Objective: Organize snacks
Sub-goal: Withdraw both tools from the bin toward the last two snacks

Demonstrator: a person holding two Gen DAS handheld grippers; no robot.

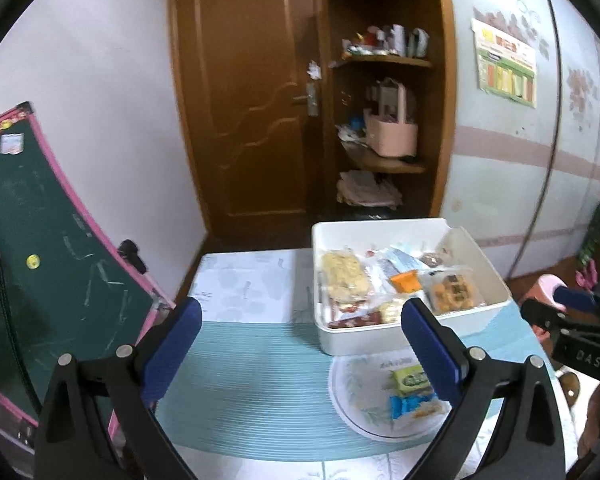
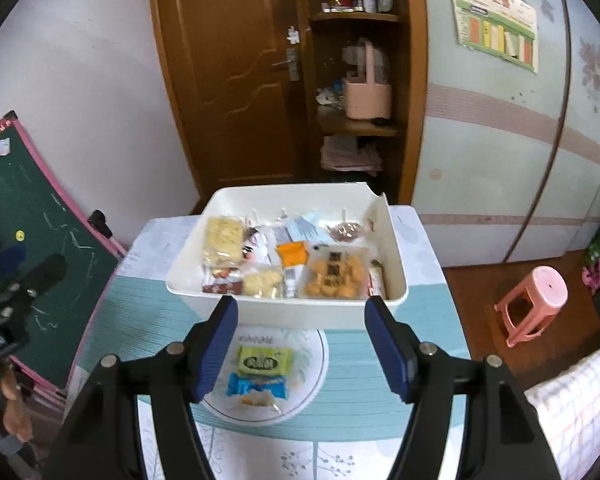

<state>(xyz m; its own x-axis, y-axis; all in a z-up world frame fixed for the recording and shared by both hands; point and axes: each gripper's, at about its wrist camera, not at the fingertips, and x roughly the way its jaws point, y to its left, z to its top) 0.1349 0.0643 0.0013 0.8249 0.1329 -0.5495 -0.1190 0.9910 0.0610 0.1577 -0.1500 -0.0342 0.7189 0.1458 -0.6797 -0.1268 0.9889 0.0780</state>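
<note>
A white bin (image 2: 284,312) (image 1: 384,334) holding several wrapped snacks stands at the far side of the small table. In front of it lies a round white plate (image 2: 312,364) (image 1: 344,384) carrying a green snack packet (image 2: 265,361) (image 1: 412,379) and a blue snack packet (image 2: 256,387) (image 1: 414,406). My right gripper (image 2: 302,346) hovers open above the plate, nothing between its blue pads. My left gripper (image 1: 300,344) is open and empty over the striped mat, left of the plate. The right gripper (image 1: 572,320) shows at the left wrist view's right edge.
A teal striped mat (image 1: 252,380) covers the table's middle. A green chalkboard with a pink frame (image 1: 40,264) leans at the left. A pink stool (image 2: 534,304) stands on the floor to the right. A wooden door and shelves (image 2: 356,80) stand behind.
</note>
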